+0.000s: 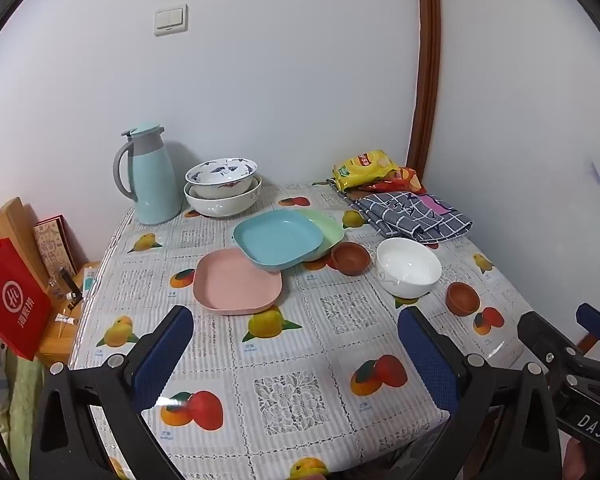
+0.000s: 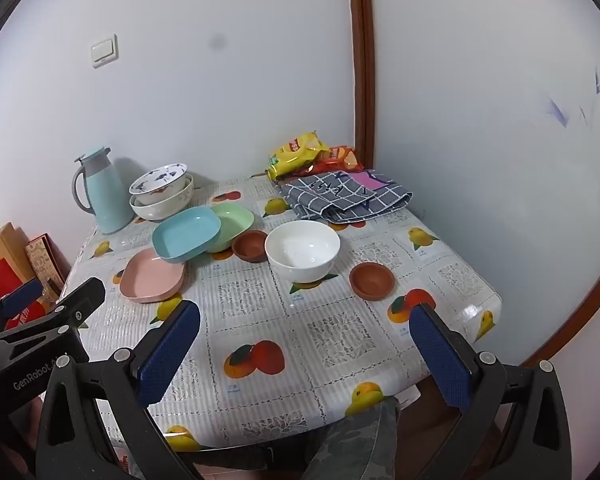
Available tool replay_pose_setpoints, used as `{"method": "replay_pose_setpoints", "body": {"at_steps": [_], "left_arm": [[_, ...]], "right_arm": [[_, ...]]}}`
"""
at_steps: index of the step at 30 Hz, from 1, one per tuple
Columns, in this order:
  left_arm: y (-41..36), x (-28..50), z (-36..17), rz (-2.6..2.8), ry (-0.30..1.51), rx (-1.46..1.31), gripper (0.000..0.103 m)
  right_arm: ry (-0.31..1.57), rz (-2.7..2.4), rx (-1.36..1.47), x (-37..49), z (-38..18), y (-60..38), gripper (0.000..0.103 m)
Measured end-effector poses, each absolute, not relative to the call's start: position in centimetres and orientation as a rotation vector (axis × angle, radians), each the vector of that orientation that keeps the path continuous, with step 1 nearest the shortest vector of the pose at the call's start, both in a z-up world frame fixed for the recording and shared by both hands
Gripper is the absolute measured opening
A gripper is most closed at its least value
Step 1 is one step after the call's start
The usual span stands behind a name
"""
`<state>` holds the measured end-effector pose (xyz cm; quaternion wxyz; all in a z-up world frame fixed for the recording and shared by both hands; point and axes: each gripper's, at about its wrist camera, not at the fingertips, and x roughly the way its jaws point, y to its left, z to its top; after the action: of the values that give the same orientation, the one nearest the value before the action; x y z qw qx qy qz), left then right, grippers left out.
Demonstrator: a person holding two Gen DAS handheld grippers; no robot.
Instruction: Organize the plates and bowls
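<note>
"DAS" was printed on the right tongs [image 1: 588, 426] and "GenRobot" on the left tongs [image 2: 36, 376]; both stood wide open and empty over the desk's [image 2: 260, 320] near edge. Its fruit-printed cover ran into a white-walled corner. At mid-desk lay the pink plate [image 1: 237, 281], blue plate [image 1: 278, 238], green plate [image 1: 328, 228], white bowl [image 1: 408, 266] and two brown dishes [image 1: 350, 257]; stacked bowls [image 1: 223, 188] sat by the back edge.

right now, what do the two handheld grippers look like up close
Both match: black plastic frames with triangular cut-outs and silver bolts, each finger faced with a dark blue textured pad. The left gripper carries white "GenRobot" lettering on its body, seen from the right wrist view; the right gripper shows white "DAS" lettering in the left view. No cables show.
</note>
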<state>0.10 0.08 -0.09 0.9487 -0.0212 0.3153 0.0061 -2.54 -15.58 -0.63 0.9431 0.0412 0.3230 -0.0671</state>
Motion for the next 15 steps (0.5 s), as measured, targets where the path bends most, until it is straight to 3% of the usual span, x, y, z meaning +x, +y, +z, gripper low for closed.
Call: {"method": "replay_pose_setpoints", "body": {"at_steps": [15], "left_arm": [[0.2, -0.1, 0.1, 0.016, 0.640, -0.034, 0.103]], "right_arm": [[0.675, -0.137, 0.066, -2.7, -0.8, -15.0, 0.103]]}}
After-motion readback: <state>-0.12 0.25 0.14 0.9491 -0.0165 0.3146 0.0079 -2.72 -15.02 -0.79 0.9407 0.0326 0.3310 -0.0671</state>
